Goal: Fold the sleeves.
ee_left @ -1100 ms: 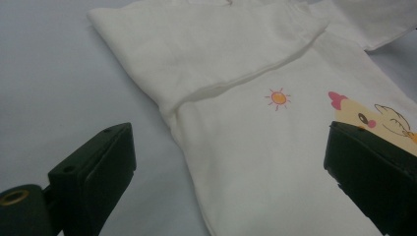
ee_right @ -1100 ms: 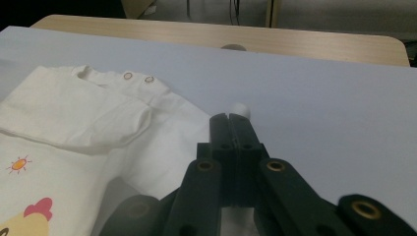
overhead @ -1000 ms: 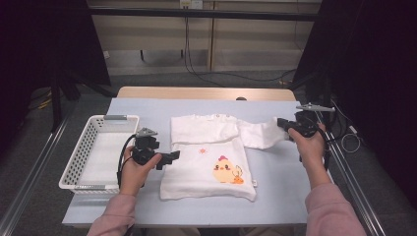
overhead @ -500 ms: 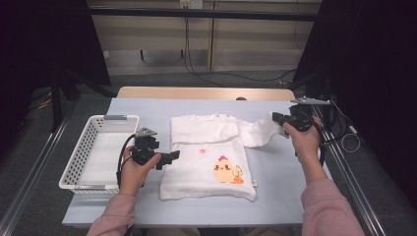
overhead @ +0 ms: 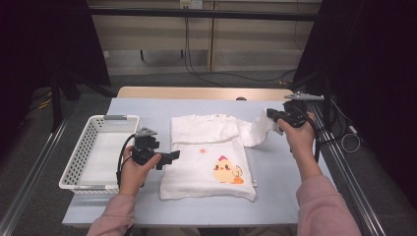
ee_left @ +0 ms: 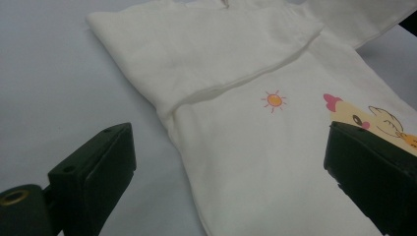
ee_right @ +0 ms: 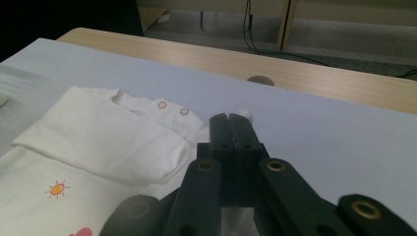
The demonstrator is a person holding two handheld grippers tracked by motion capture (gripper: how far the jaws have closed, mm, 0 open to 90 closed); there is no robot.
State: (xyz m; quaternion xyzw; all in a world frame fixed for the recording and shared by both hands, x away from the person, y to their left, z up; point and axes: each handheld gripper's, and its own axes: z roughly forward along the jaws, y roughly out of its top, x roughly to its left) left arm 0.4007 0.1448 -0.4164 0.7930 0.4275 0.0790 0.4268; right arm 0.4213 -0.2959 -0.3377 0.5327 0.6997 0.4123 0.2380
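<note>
So there's a white baby shirt (overhead: 211, 152) with a chick print (overhead: 225, 170) and a little orange sun (overhead: 202, 151) lying flat in the middle of the high view, on a pale blue table (overhead: 280, 172). One sleeve is already folded across the chest, you can see that fold running across the upper half of the left gripper view. The other sleeve (overhead: 255, 132) is pulled up off the table toward the right of the frame, pinched in the right gripper (overhead: 273, 116). In the right gripper view its jaws sit tight together with a bit of white cloth poking out at the tips. The left gripper (overhead: 173, 156) hangs at the shirt's left edge, lower left of centre, jaws spread wide with nothing in them. A white plastic basket (overhead: 78, 162) sits at the left side of the table, just beside the left hand (overhead: 134, 172).
</note>
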